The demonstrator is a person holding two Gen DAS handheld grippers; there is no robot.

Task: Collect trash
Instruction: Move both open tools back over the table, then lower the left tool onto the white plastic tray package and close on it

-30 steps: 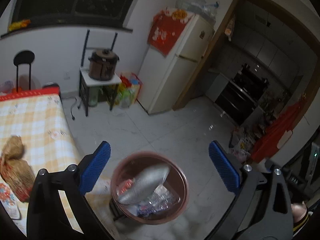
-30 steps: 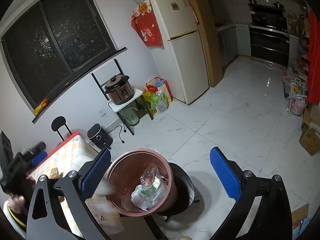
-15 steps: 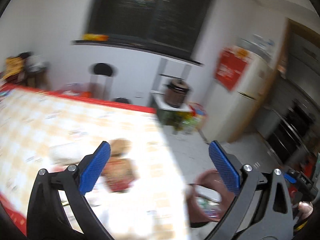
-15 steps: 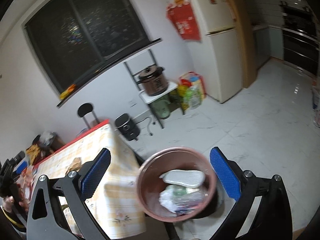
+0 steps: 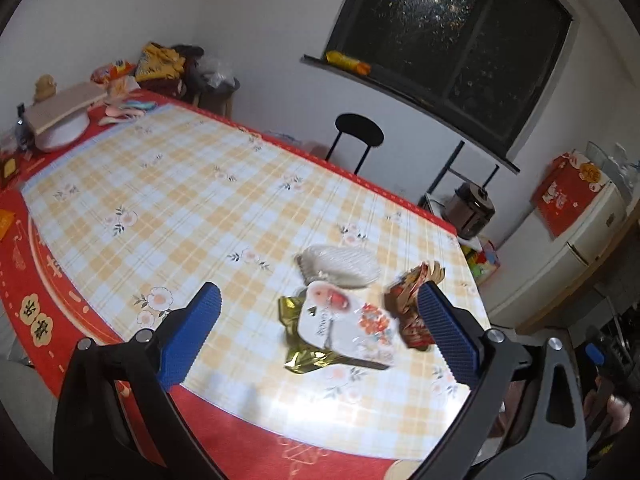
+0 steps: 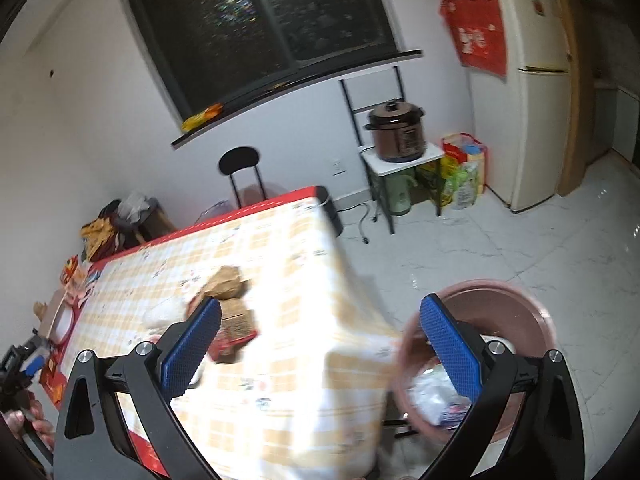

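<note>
My left gripper (image 5: 318, 336) is open and empty above the checked table (image 5: 168, 184). Between its fingers lie a white snack wrapper (image 5: 344, 322) over gold foil (image 5: 304, 356), a silvery bag (image 5: 340, 266) behind it, and a red-brown wrapper (image 5: 412, 300) by the right finger. My right gripper (image 6: 320, 346) is open and empty over the table corner (image 6: 320, 344). The pink trash bin (image 6: 492, 320) with trash inside stands on the floor behind its right finger. Brown wrappers (image 6: 230, 300) lie on the table by its left finger.
A white bowl with a board (image 5: 56, 128) and clutter sit at the table's far end. A black stool (image 5: 358, 136), a rack with a cooker (image 6: 398, 132), bags (image 6: 462, 172) and a fridge (image 6: 528, 92) line the wall. Marble floor (image 6: 520, 248) spreads right.
The left gripper swung from above the bin to over the table's trash. The right gripper turned left, so the bin slid to its right side. Both stayed open.
</note>
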